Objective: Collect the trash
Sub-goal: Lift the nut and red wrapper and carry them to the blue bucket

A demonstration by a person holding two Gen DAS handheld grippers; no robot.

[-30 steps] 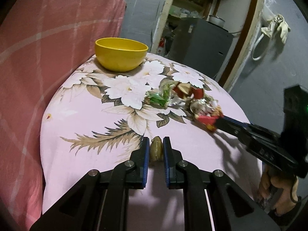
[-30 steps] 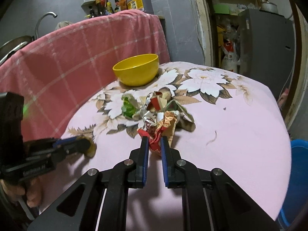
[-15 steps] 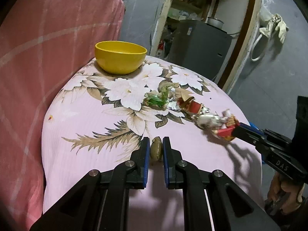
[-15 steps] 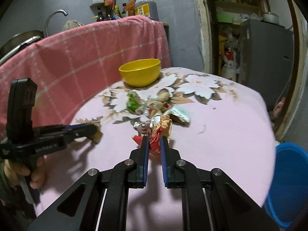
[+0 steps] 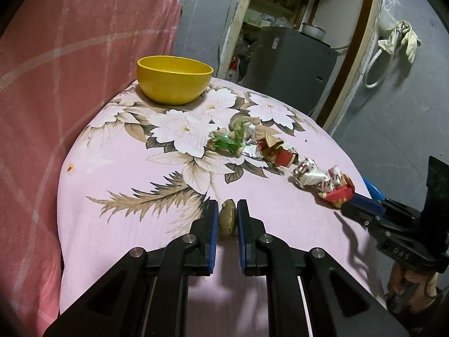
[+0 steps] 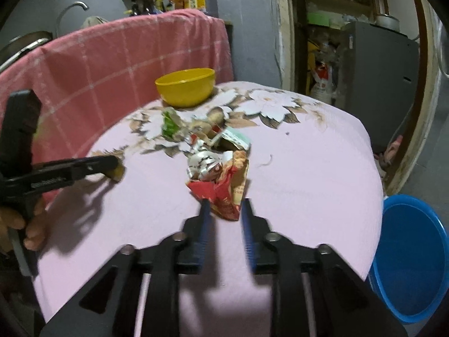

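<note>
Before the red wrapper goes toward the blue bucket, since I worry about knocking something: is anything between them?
Nothing visible. The red wrapper lies between the just-opened right gripper jaws; only bare pink tablecloth separates it from the table edge, with the blue bucket on the floor beyond.

The left gripper (image 5: 227,219) points forward and down, jaws nearly closed on a small brown scrap (image 5: 226,218); the right gripper (image 6: 223,209) has just been opening, a red wrapper (image 6: 221,193) lying loose between its fingertips.

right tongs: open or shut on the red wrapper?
Open. The right tongs have just been opening; both pads stand apart with the red wrapper loose between them on the table.
</note>
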